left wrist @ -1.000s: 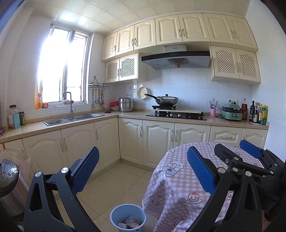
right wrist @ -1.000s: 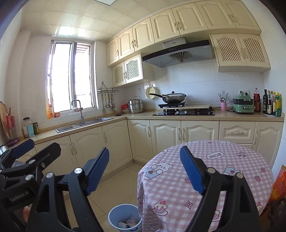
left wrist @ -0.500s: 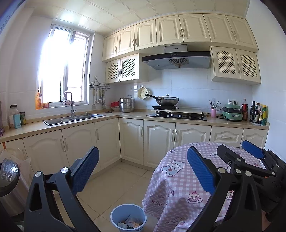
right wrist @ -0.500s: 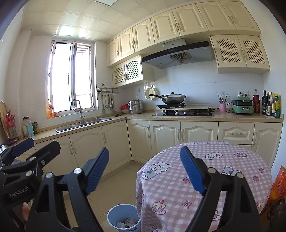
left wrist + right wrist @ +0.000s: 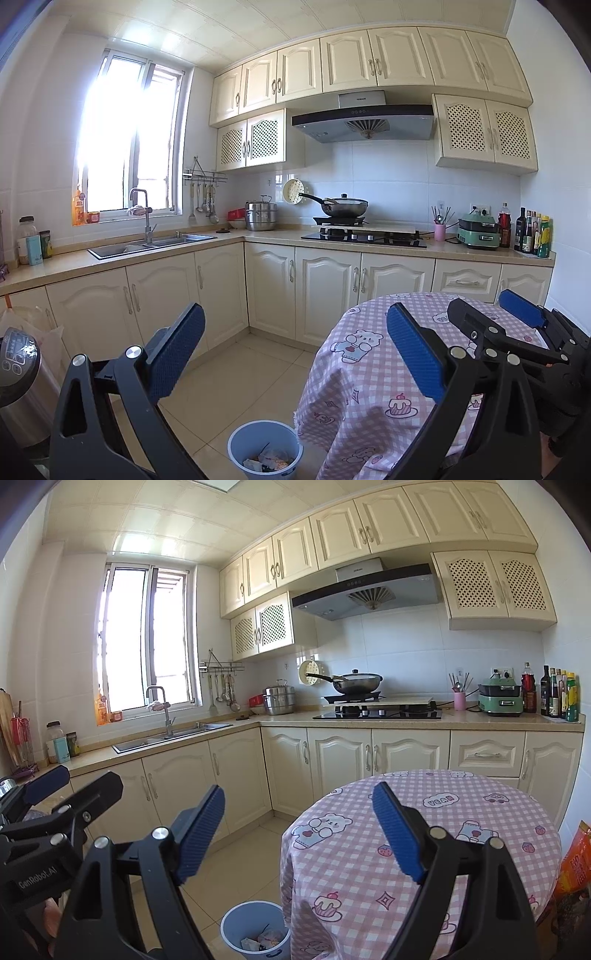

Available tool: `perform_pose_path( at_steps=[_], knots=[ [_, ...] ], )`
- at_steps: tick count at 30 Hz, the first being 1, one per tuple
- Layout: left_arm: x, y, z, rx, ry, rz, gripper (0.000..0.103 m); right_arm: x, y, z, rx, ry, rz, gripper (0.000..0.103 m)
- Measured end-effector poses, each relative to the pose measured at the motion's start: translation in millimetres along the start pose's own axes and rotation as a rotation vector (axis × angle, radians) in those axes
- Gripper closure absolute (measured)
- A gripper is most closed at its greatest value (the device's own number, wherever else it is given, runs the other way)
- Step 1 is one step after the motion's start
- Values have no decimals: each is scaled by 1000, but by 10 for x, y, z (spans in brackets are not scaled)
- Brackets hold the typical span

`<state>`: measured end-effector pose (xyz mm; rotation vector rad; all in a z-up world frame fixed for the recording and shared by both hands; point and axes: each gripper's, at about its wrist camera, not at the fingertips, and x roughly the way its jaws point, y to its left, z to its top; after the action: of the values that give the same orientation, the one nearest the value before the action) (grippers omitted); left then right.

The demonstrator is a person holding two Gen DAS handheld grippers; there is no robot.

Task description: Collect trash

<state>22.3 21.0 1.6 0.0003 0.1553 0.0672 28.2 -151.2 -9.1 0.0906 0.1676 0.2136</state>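
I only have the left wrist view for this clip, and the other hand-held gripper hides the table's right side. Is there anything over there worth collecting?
Observer: Yes. In the right wrist view an orange printed bag stands on the floor beside the table, on its right side.
Operator: Is the right hand-held gripper carrying anything?
Observer: No. The right hand-held gripper is open, and nothing sits between its blue pads.
Operator: What is on the counter left of the jars?
Observer: A wooden board stands upright at the counter's far left end, with a red rack next to it.
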Motion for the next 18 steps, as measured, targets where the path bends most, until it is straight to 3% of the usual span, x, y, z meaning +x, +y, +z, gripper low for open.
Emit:
perform_pose_path(
  at_steps=[18],
  knots=[
    [-6,11,1,1,5,-6,8,-4,-17,4,0,-1,0,22]
  ],
)
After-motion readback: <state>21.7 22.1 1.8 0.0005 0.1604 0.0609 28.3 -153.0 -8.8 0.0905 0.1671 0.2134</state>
